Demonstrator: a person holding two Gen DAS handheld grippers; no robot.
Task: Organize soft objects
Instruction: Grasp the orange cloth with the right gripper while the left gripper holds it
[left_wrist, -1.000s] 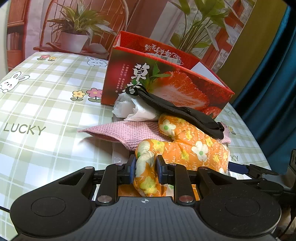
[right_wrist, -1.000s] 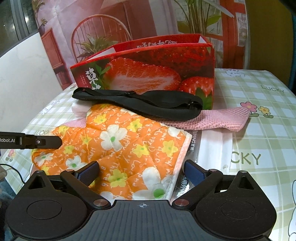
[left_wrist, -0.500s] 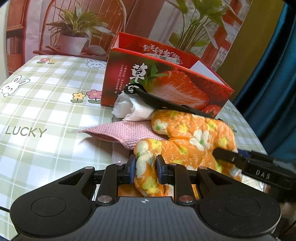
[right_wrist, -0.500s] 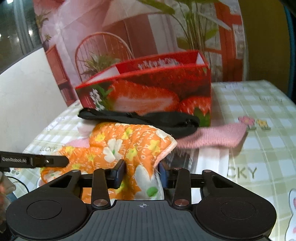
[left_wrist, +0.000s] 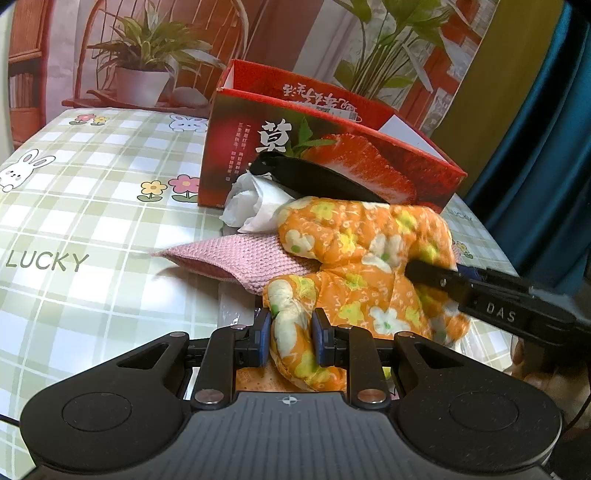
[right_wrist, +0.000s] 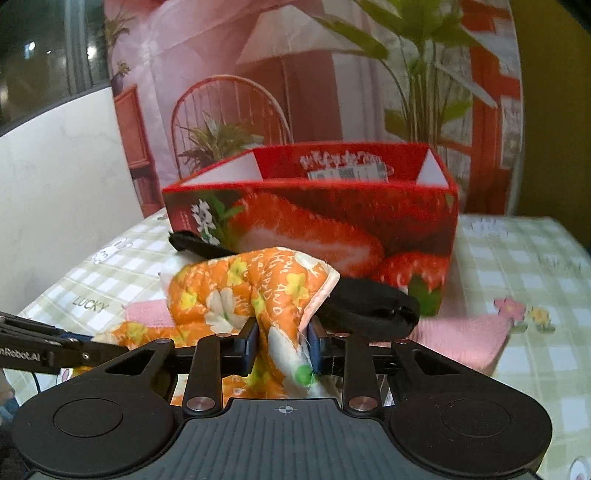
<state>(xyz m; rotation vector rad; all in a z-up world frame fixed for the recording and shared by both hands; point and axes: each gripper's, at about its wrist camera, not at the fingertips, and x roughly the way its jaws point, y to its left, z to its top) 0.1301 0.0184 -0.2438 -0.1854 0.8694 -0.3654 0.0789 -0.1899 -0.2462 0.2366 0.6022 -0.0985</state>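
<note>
The orange flowered quilted cloth (left_wrist: 373, 258) hangs bunched between my two tools, near the front of the surface (left_wrist: 74, 206). My left tool (left_wrist: 289, 332) pinches its rolled near-left end between blue pads. My right tool (right_wrist: 282, 341) is pressed together on its pale-edged corner, lifting that part into a peak. Under the cloth lies a pink knitted piece (left_wrist: 236, 256), spreading left and right on the checked surface. A black strap (right_wrist: 369, 306) lies just behind the cloth, with crumpled white tissue (left_wrist: 251, 203) at its left end. Farther back stands the open red strawberry box (right_wrist: 332, 221).
</note>
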